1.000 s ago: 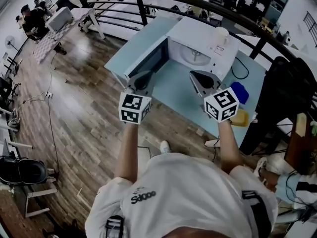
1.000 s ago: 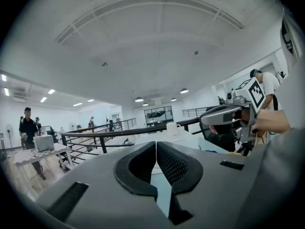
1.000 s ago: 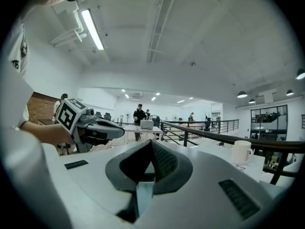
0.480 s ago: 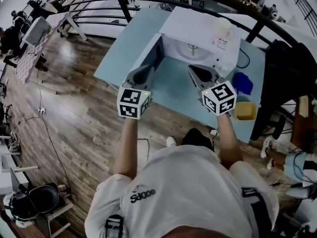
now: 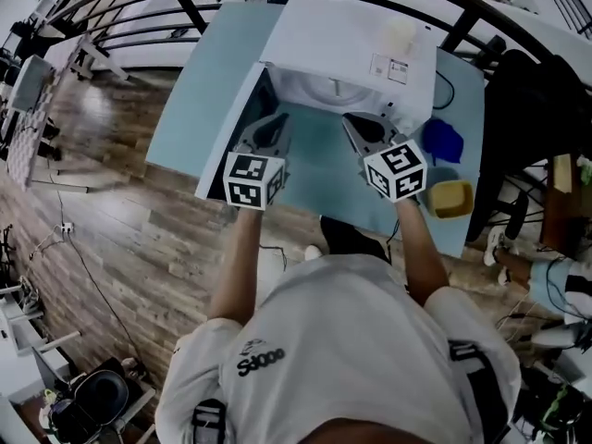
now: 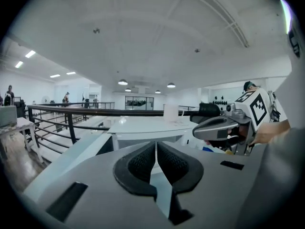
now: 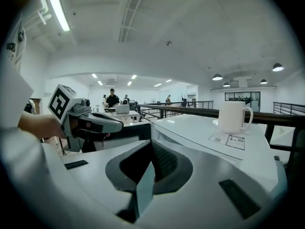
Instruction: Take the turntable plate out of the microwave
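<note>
Head view: left hand-held gripper (image 5: pixel 276 120) and right hand-held gripper (image 5: pixel 354 120) closed, empty; ahead, inside white box microwave (image 5: pixel 342 35), round glass turntable plate (image 5: pixel 324 89), likely heavy, slick, brittle: grasp its rim.

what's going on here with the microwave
A person at a light blue table holds a gripper in each hand, both pointed at a white microwave whose door stands open. The left gripper and right gripper are both shut and empty, in front of the opening. The turntable plate is still inside. A white mug stands on top of the microwave.
</note>
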The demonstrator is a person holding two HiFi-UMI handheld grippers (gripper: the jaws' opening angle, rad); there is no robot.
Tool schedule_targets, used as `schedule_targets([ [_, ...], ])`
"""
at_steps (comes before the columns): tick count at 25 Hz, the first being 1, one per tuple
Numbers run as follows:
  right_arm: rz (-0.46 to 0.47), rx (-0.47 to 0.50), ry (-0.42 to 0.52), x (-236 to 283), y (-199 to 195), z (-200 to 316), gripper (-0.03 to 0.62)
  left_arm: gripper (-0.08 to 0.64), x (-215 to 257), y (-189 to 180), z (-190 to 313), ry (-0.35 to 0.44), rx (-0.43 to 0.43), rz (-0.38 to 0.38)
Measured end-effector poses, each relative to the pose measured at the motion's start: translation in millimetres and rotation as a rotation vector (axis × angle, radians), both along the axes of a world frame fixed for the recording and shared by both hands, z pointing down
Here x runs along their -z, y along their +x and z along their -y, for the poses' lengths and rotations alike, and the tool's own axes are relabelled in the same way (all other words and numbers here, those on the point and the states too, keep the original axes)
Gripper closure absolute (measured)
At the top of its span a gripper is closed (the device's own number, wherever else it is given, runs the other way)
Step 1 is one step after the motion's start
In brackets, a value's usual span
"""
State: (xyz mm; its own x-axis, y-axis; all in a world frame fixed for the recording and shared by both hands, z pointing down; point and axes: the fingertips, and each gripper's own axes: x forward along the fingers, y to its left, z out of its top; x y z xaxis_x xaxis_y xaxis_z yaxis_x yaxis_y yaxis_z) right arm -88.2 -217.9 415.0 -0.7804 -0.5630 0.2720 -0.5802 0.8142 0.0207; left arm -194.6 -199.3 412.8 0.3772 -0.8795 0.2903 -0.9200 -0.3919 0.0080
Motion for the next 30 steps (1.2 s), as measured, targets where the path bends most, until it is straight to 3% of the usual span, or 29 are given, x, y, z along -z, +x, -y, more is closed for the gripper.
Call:
schedule_targets([
  [5, -0.068, -0.069, -0.04, -42, 9, 47, 0.584, 0.534, -45, 11, 55, -0.099, -0.003, -0.166],
  [10, -0.101, -0.084, -0.106, -85, 5, 76, 0.581, 0.463, -97, 19, 96, -0.211, 0.016, -0.237],
  [16, -0.127, -0.074, -0.162, -120, -7, 98, 0.555, 0.41, -147, 16, 132, -0.326, 0.085, -0.386],
  [26, -0.151, -0.095, -0.223, -154, -5, 107, 0.555, 0.327, -187, 14, 175, -0.395, 0.24, -0.613],
  [30, -0.151, -0.117, -0.239, -161, 1, 109, 0.555, 0.314, -201, 12, 182, -0.444, 0.299, -0.643],
])
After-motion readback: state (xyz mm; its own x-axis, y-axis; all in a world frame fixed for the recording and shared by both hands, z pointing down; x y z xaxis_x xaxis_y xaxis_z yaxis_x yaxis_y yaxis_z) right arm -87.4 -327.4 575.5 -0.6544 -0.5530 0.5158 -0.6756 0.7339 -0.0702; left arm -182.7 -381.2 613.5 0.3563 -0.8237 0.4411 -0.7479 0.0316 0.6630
